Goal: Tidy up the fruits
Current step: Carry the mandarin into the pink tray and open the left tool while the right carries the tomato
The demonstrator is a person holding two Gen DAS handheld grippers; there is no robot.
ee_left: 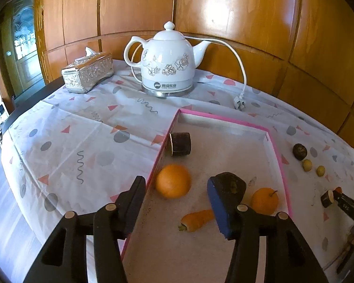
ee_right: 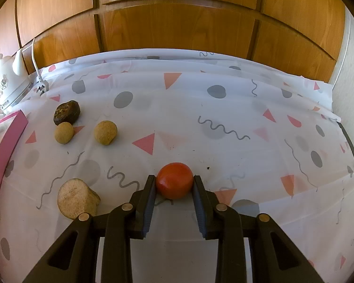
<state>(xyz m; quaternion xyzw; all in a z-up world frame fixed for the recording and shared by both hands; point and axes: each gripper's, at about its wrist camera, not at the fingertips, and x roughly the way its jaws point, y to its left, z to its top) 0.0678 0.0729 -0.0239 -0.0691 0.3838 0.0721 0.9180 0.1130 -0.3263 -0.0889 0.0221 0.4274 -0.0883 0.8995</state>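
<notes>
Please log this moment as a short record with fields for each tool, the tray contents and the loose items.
left tool: open, nothing between its fingers, above the pink tray
right tool: shut on the red tomato
in tray: two oranges, carrot, dark cylinder pieces
on cloth: dark round fruit, two tan balls, pale stump

**Fruit and Table Count**

Ahead of the left jaws, the pink-rimmed tray point(ee_left: 226, 119) holds two oranges point(ee_left: 173, 181), one carrot point(ee_left: 195, 218) and two dark chunks point(ee_left: 180, 143). Left of the right jaws lie two tan balls point(ee_right: 105, 132), one dark lump point(ee_right: 66, 112) and one pale cut chunk point(ee_right: 76, 201); between them, one tomato point(ee_right: 174, 180). Far ahead: one kettle point(ee_left: 166, 63), one tissue box point(ee_left: 88, 73).
</notes>
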